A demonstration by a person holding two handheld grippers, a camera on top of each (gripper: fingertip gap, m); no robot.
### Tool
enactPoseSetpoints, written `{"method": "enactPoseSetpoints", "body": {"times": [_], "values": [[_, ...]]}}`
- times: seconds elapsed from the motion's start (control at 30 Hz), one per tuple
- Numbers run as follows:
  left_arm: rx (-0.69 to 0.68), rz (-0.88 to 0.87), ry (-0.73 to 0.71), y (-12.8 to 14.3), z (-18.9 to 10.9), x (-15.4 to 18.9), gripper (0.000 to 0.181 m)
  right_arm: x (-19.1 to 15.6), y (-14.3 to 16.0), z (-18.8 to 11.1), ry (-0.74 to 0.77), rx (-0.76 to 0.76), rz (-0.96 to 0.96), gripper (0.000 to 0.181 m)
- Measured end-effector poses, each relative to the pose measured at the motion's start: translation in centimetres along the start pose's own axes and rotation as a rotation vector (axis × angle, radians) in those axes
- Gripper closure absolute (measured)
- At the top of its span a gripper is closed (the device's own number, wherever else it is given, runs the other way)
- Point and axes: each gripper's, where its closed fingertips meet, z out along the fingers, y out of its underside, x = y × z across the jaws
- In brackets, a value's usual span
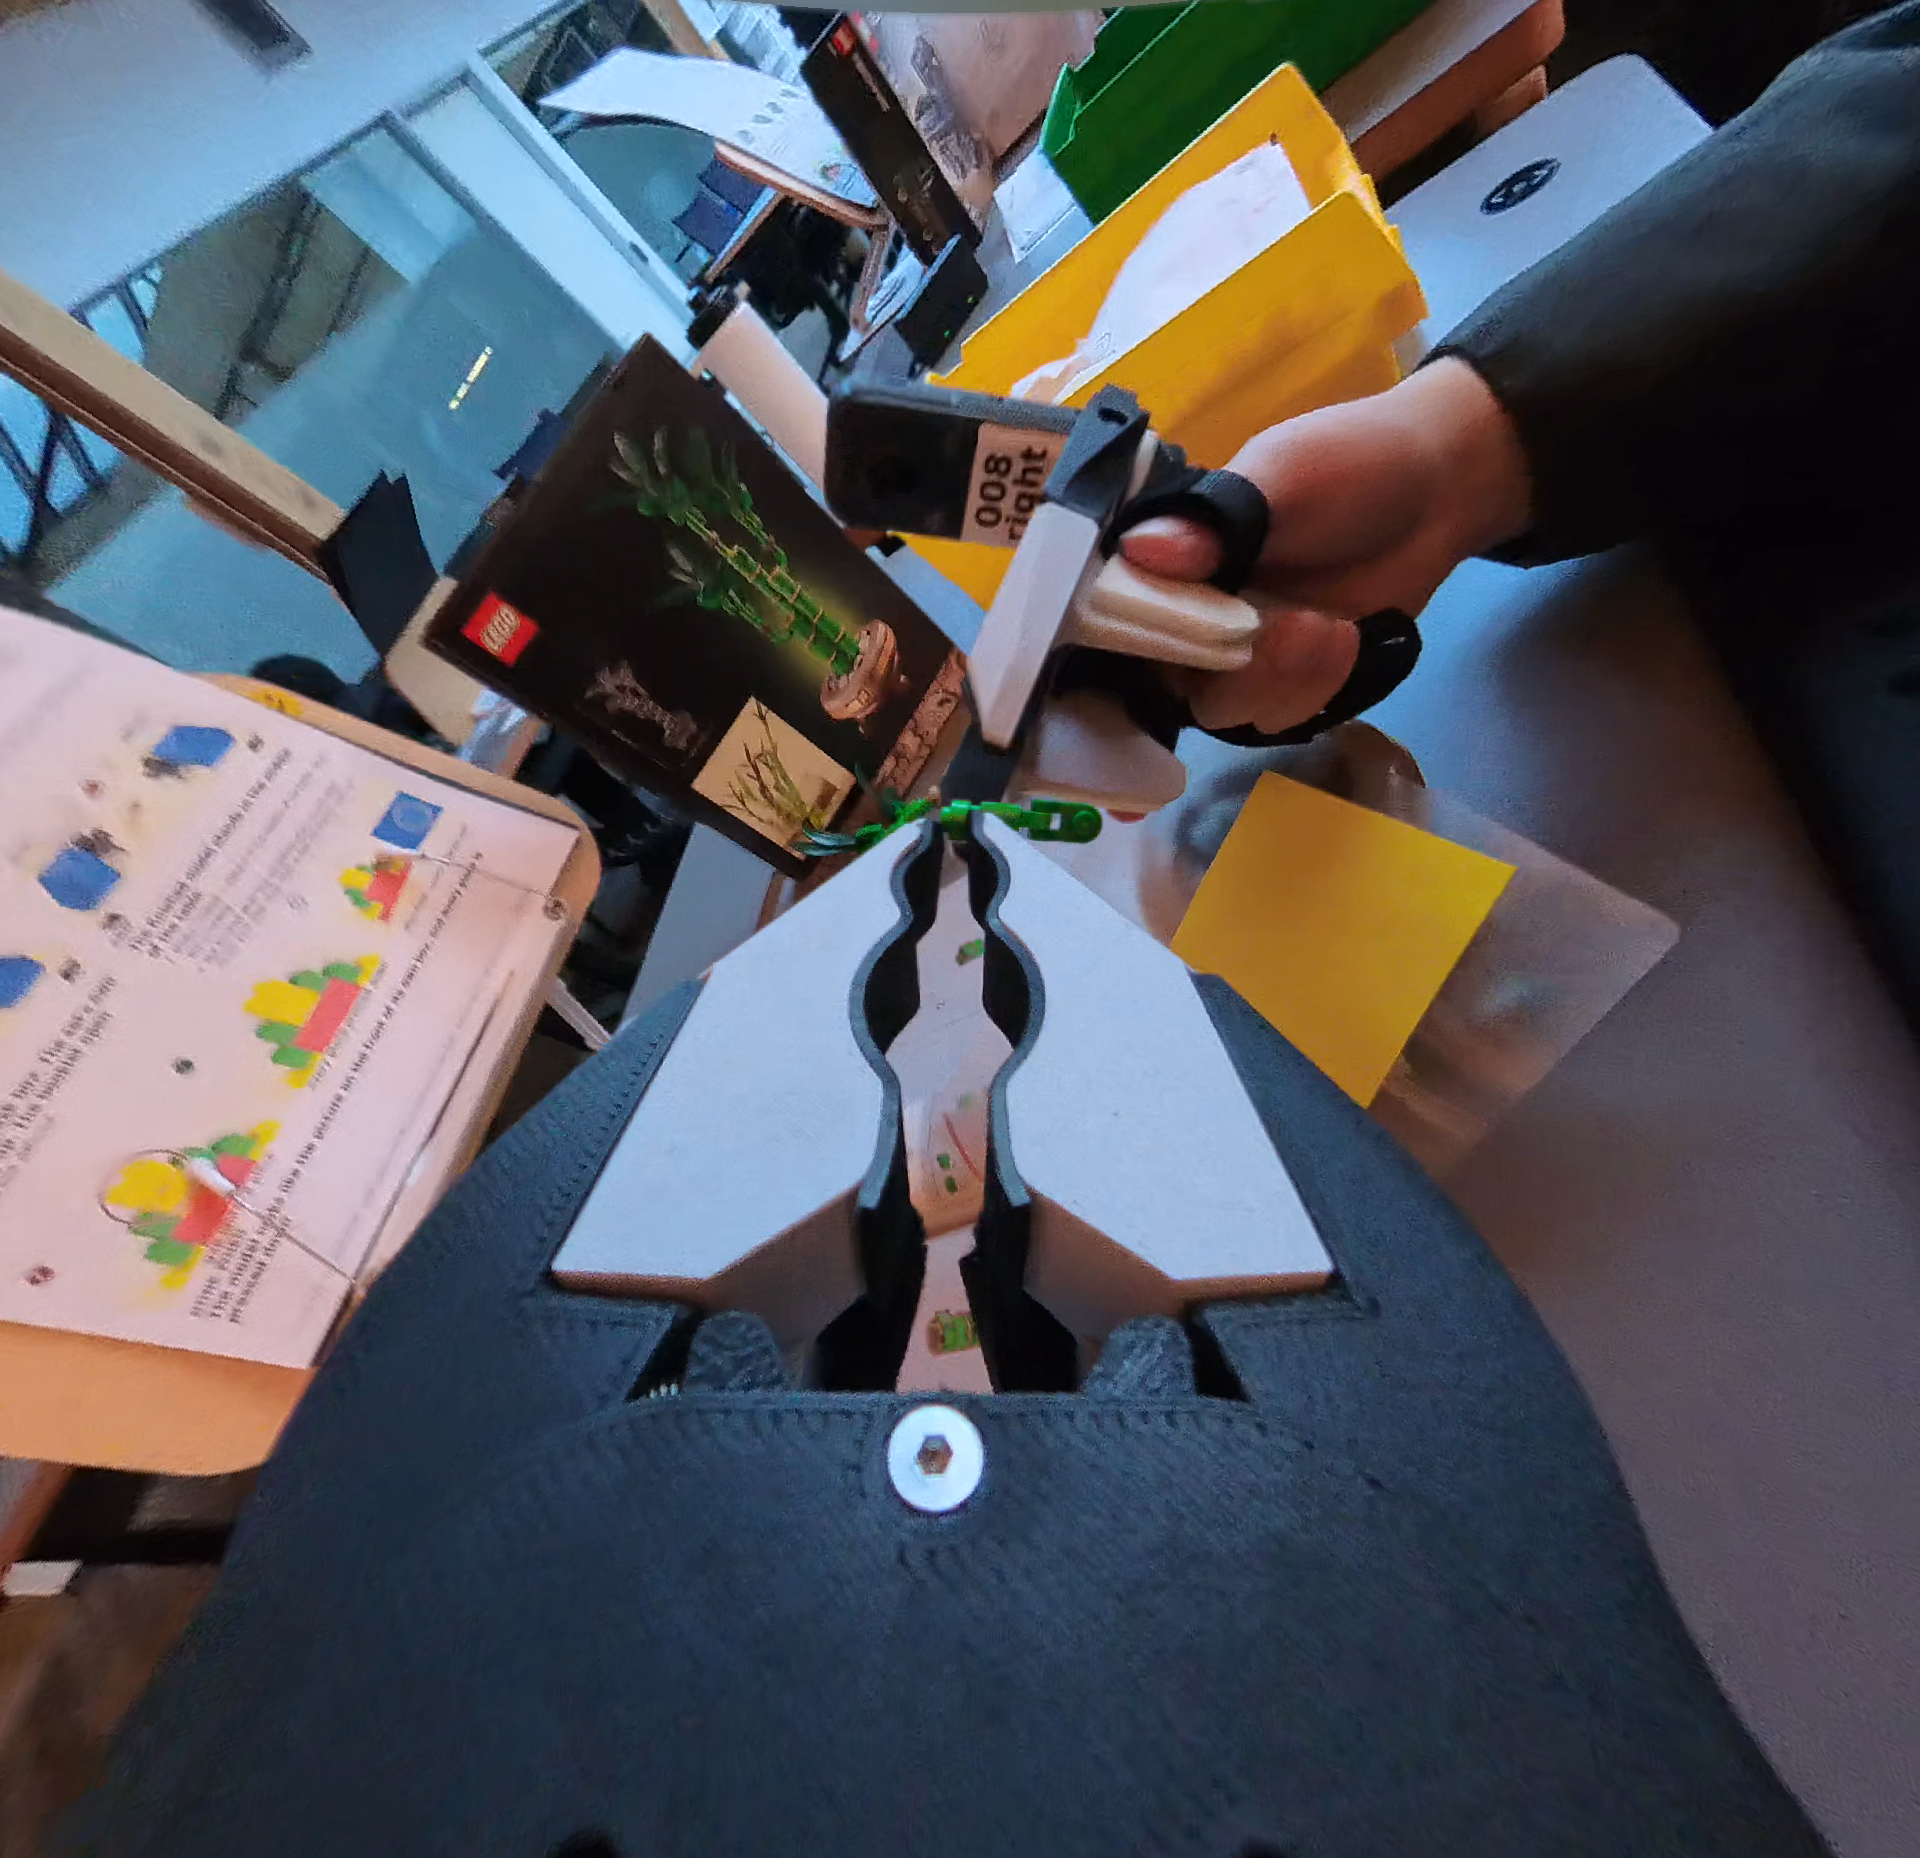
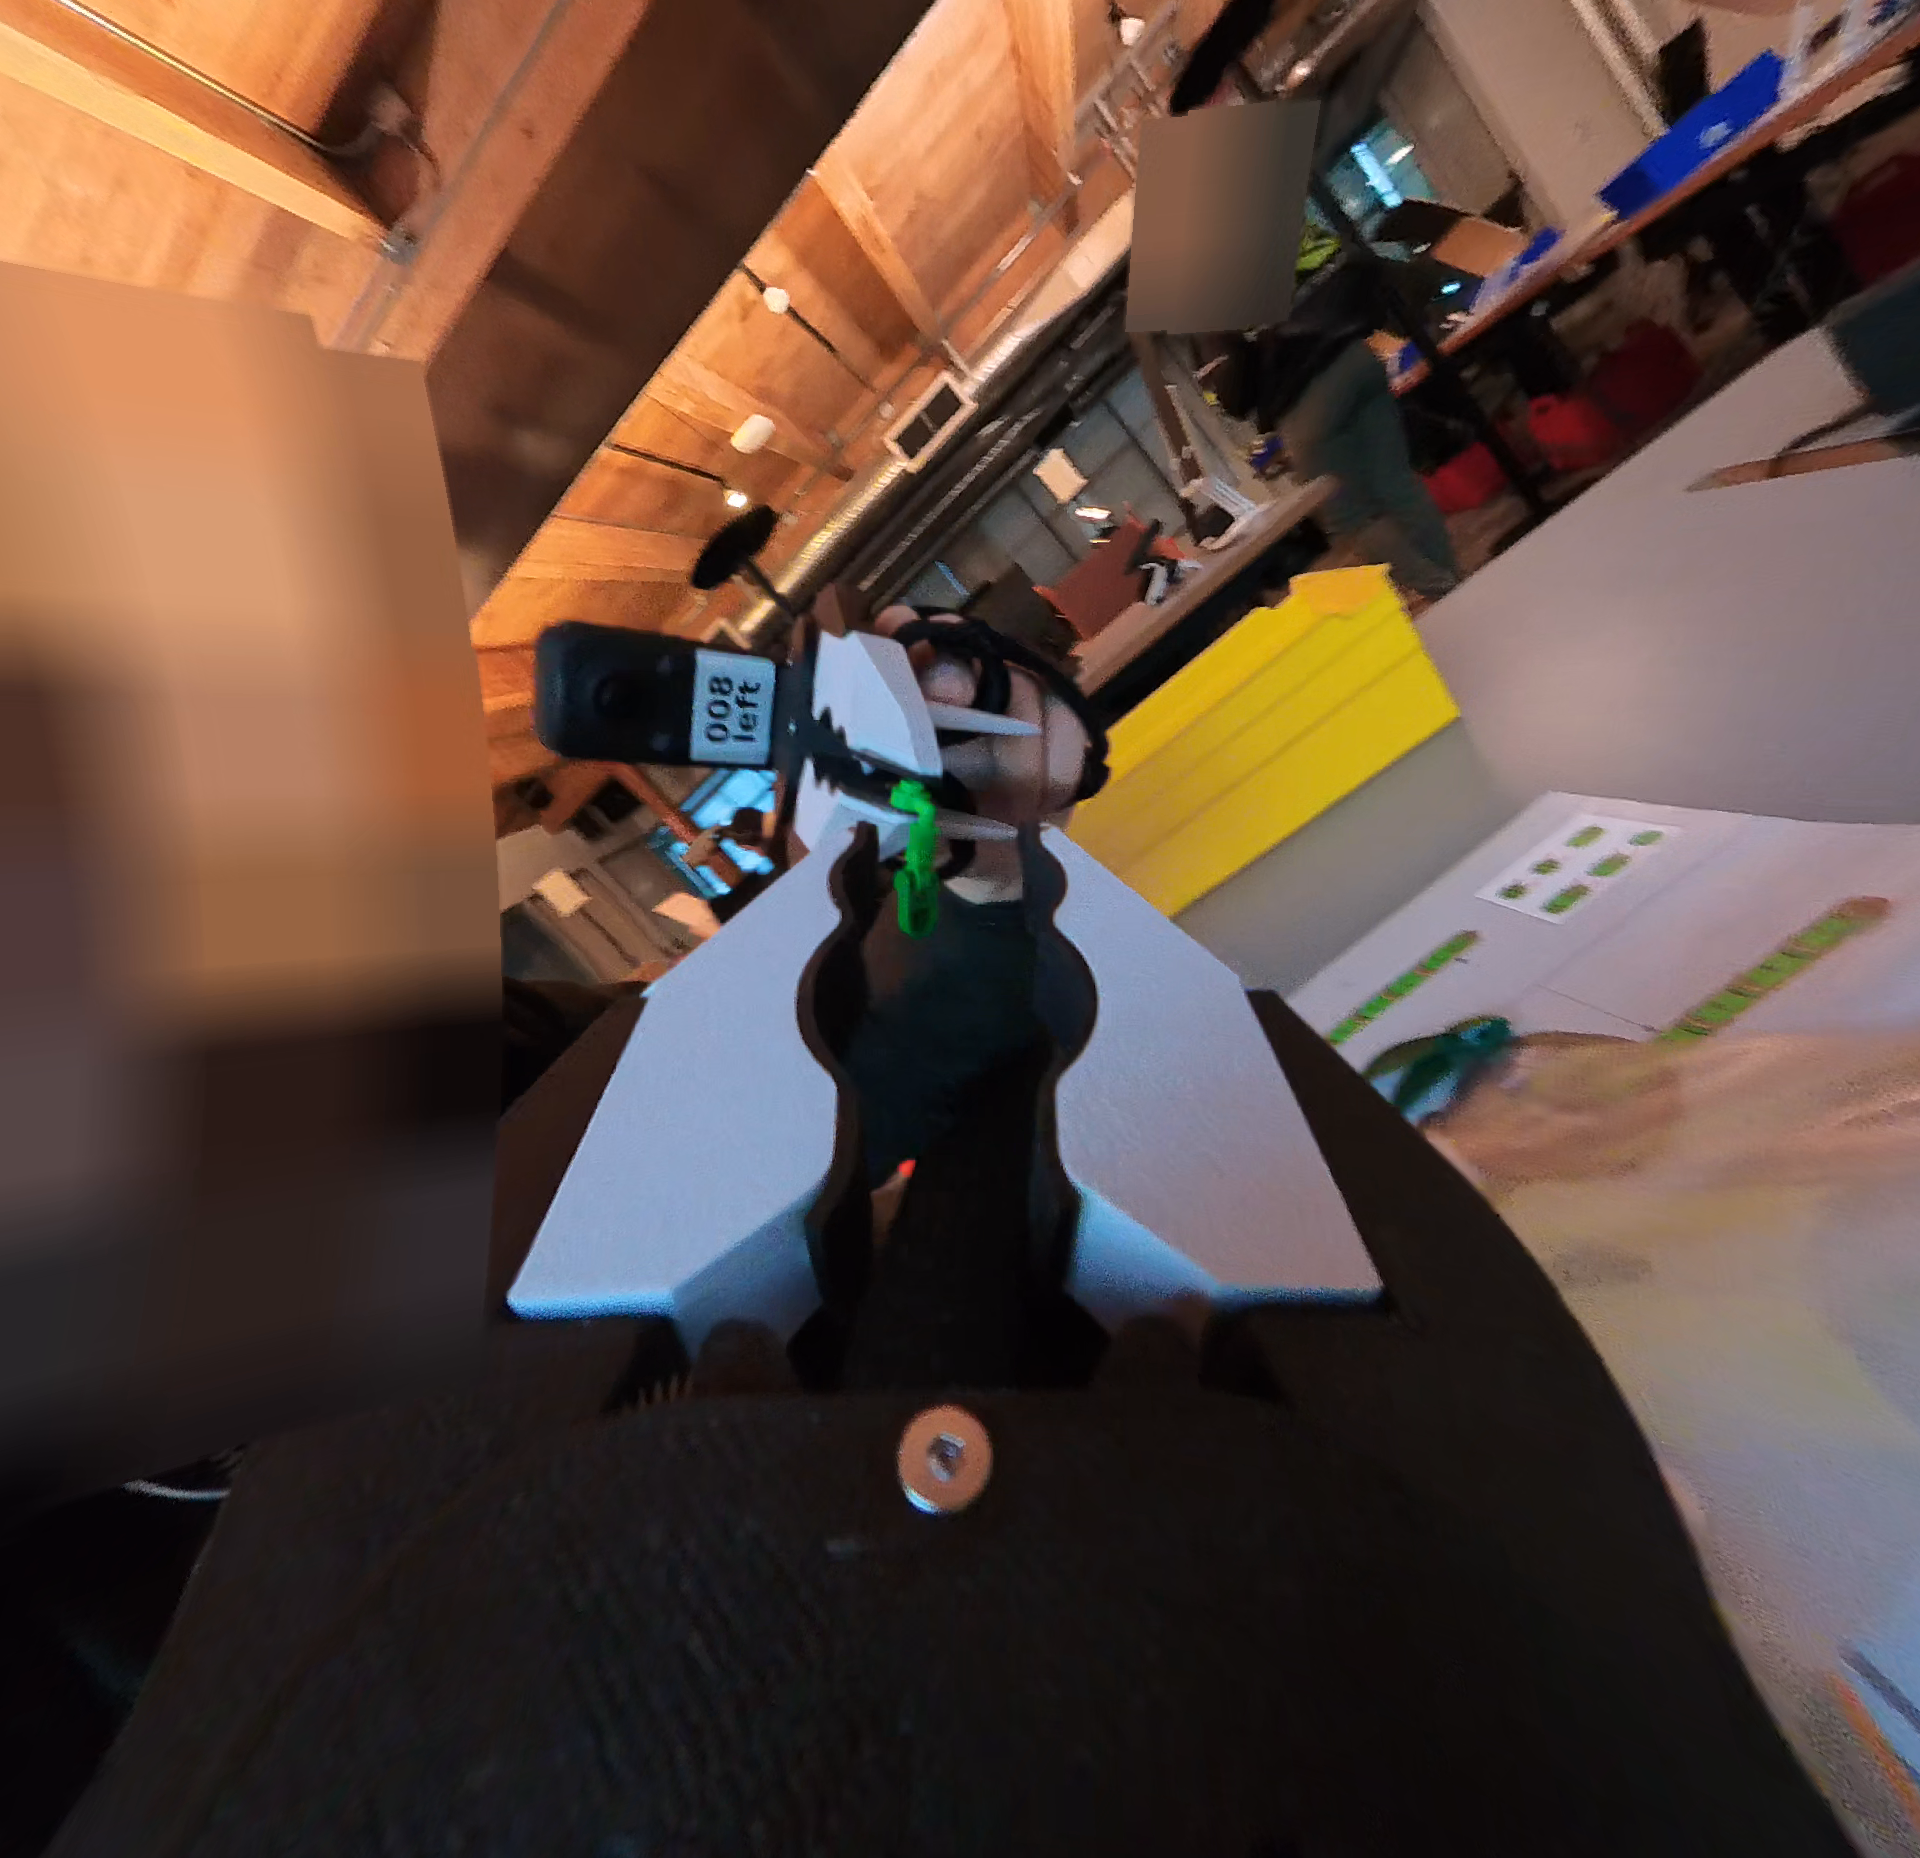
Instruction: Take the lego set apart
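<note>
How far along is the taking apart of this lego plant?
Already done: loose green pieces lie on the table. In hand: the left gripper pinches a small green lego piece; the right gripper is open around it. Left: splitting it.

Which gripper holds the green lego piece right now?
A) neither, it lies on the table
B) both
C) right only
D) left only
D: in the left wrist view the left gripper is pinched shut on the green piece, which sticks out sideways past the tips; in the right wrist view the right gripper is open, with the piece hanging from the other gripper ahead of it.
</note>
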Motion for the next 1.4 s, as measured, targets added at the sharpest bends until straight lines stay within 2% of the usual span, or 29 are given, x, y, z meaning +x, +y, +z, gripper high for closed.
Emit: {"method": "enactPoseSetpoints", "body": {"times": [0.1, 0.2, 0.27, 0.4, 0.47, 0.53, 0.63, 0.73, 1.2, 1.4], "values": [[-0.013, 0.052, -0.026, -0.4, 0.5, 0.5, 0.178, -1.4, 0.7, 0.5, -0.094, -0.033, 0.041, 0.161], [-0.015, 0.075, -0.052, -0.3, 0.5, 0.3, 0.178, -1.0, 1.5, 0.9, -0.058, -0.073, 0.007, 0.165], [-0.005, 0.068, -0.047, -0.4, 0.5, 0.4, 0.178, -1.1, 1.7, 0.9, -0.056, -0.089, -0.014, 0.175], [0.022, 0.049, -0.063, -0.6, 0.3, 0.0, 0.177, -1.1, 0.9, 0.6, 0.005, -0.061, -0.123, 0.175], [0.056, -0.027, -0.079, -0.7, 0.0, -0.8, 0.159, -1.1, 0.1, 0.2, 0.078, -0.033, -0.244, 0.175], [0.1, -0.153, -0.016, -0.9, -0.3, -1.0, 0.152, -0.9, -0.7, -0.4, 0.179, -0.024, -0.398, 0.175], [0.171, -0.335, 0.078, -1.7, -0.9, -1.2, 0.151, -1.1, -1.0, -0.7, 0.295, -0.057, -0.617, 0.174], [0.21, -0.412, 0.15, -2.3, -1.2, -0.8, 0.155, -1.7, -0.4, -0.3, 0.321, -0.089, -0.734, 0.174], [0.241, -0.3, 0.263, -4.8, -1.6, 2.4, 0.17, -5.1, 1.4, 1.0, 0.249, -0.091, -1.254, 0.174], [0.227, -0.279, 0.263, -4.8, -1.5, 2.7, 0.167, -4.5, 1.9, 1.2, 0.274, -0.134, -1.287, 0.174]]}}
